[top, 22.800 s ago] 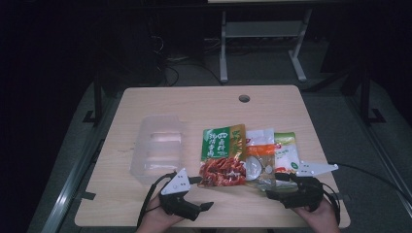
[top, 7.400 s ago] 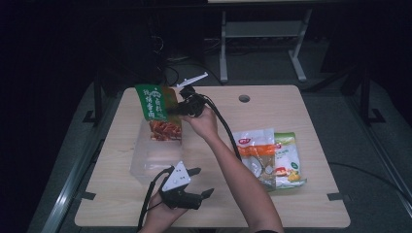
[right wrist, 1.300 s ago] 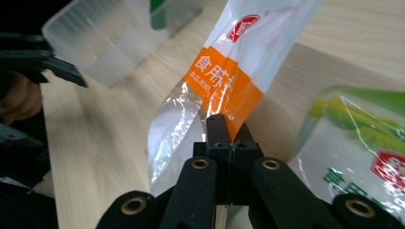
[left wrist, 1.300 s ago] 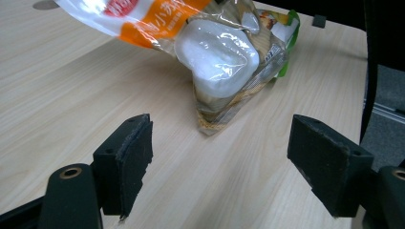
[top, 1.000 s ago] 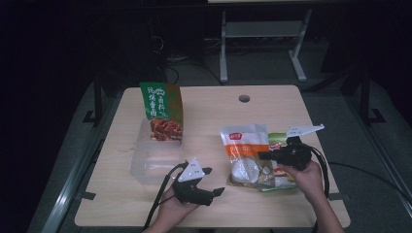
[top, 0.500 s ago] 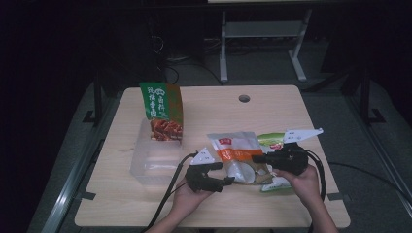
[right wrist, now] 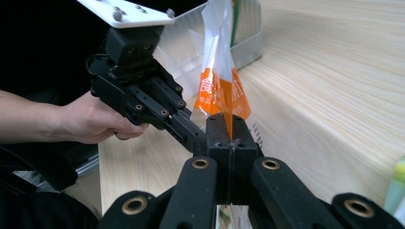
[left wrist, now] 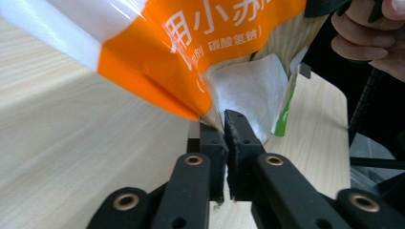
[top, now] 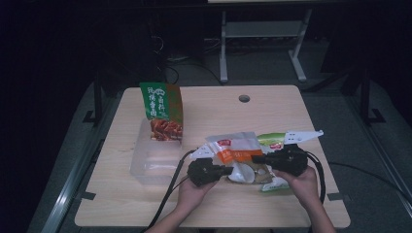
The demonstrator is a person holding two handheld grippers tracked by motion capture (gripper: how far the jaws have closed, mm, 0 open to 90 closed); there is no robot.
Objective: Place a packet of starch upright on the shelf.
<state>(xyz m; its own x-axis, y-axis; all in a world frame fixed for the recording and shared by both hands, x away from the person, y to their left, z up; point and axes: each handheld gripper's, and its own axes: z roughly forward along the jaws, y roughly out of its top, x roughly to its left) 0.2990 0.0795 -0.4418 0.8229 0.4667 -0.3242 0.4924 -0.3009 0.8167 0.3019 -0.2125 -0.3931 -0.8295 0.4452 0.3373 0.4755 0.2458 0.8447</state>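
An orange and white pouch (top: 238,153) hangs just above the table between both hands. My left gripper (top: 232,170) is shut on its lower edge; in the left gripper view the jaws pinch the pouch (left wrist: 191,57) at its bottom corner. My right gripper (top: 256,159) is shut on the opposite edge, and the right gripper view has the pouch (right wrist: 220,90) standing edge-on above the closed jaws, with the left gripper (right wrist: 198,138) just beside them. A green pouch (top: 163,111) with red food printed on it stands upright in the far end of a clear plastic tray (top: 153,162).
A green and white packet (top: 272,141) lies on the table under my right hand. A cable hole (top: 244,98) sits near the table's far edge. Cables trail from both grippers over the front edge. A metal stand (top: 262,39) is on the dark floor beyond the table.
My left gripper has moved right from the front of the tray and shut on the orange pouch. The right gripper has lifted that pouch off the table.
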